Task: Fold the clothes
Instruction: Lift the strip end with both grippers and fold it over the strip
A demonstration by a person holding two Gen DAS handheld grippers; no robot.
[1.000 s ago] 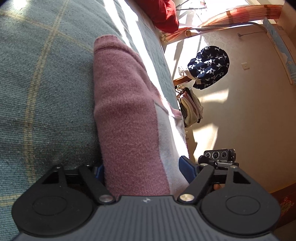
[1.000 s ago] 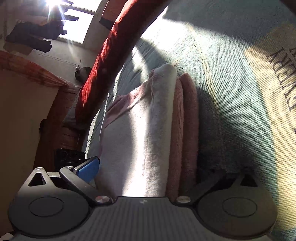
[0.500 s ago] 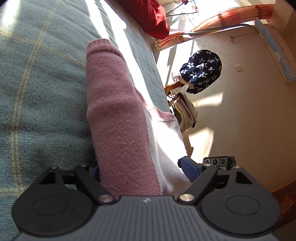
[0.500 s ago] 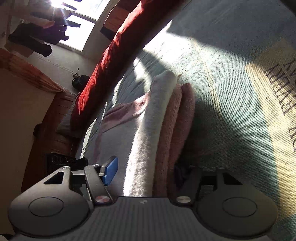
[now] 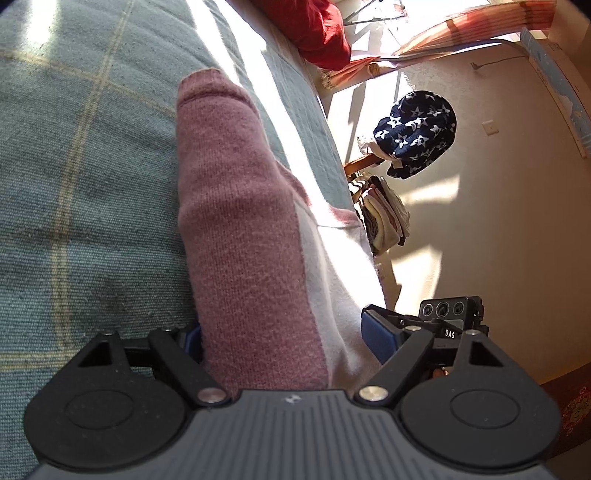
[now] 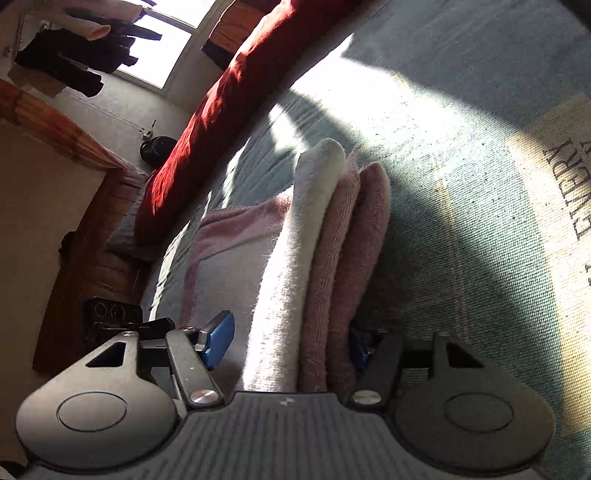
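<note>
The soft pink and white knitted sweater (image 5: 251, 236), folded thick, will sag, so hold its edge. The left gripper (image 5: 291, 332) straddles it; its squeeze is unclear. The right gripper (image 6: 291, 341) is opening around the layers.

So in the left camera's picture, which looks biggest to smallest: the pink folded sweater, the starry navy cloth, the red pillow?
1. Pink folded sweater, by far, though it is nearest the camera.
2. Starry navy cloth and red pillow look alike; the pillow is cut off.

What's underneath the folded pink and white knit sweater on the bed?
The folded pink and white knit sweater lies directly on the blue-green plaid bedspread. Whatever sits beneath its stacked layers is covered and cannot be seen.
</note>
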